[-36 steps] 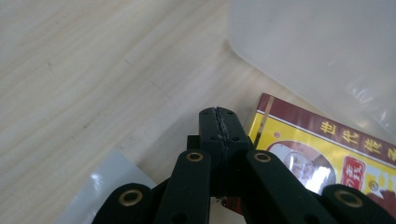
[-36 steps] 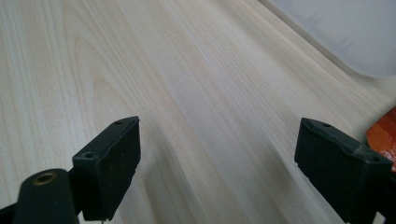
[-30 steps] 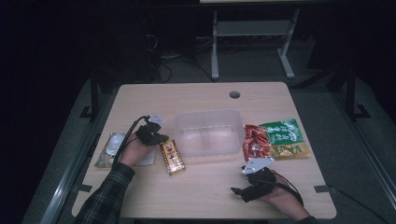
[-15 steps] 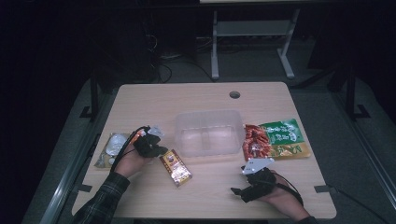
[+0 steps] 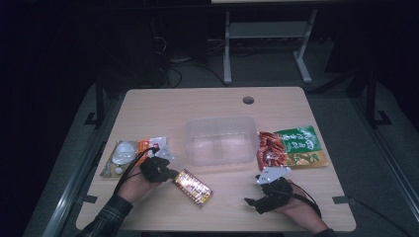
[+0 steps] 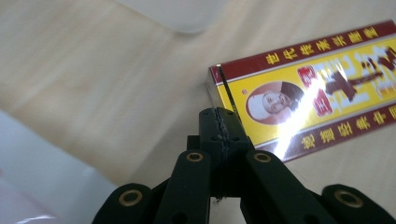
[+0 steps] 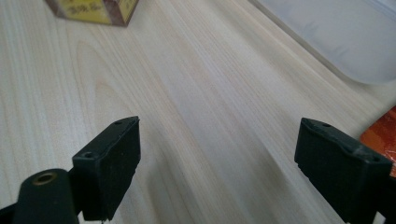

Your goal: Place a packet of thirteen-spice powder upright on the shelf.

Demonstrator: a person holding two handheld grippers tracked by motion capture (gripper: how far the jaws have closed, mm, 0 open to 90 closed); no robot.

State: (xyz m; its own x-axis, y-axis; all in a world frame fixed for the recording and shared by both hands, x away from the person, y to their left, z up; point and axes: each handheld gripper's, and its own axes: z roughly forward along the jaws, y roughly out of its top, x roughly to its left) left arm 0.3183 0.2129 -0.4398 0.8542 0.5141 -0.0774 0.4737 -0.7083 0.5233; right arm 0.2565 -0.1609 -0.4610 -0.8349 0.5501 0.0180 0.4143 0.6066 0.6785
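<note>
A yellow and red packet (image 5: pixel 193 186) with gold lettering lies slantwise on the wooden table (image 5: pixel 197 106), in front of a clear plastic container (image 5: pixel 220 121). My left gripper (image 5: pixel 170 174) is at the packet's near-left end. In the left gripper view the packet (image 6: pixel 317 88) lies ahead to the right, and the left gripper (image 6: pixel 219 116) has its jaws pressed together over the packet's corner edge. My right gripper (image 5: pixel 254 201) rests low at the table's front right. Its jaws stand wide apart over bare wood in the right gripper view (image 7: pixel 219 135), with nothing between them.
A red snack bag (image 5: pixel 271 148) and a green one (image 5: pixel 299 143) lie right of the container. A clear bag with white items (image 5: pixel 123 153) sits at the left edge. A cable hole (image 5: pixel 248 100) is at the back. The packet's corner (image 7: pixel 91 9) and container (image 7: pixel 336 32) lie beyond the right gripper.
My left gripper has drawn back toward the front edge, and the packet has come with it, swinging from nearly upright to slantwise. The right gripper has stayed put.
</note>
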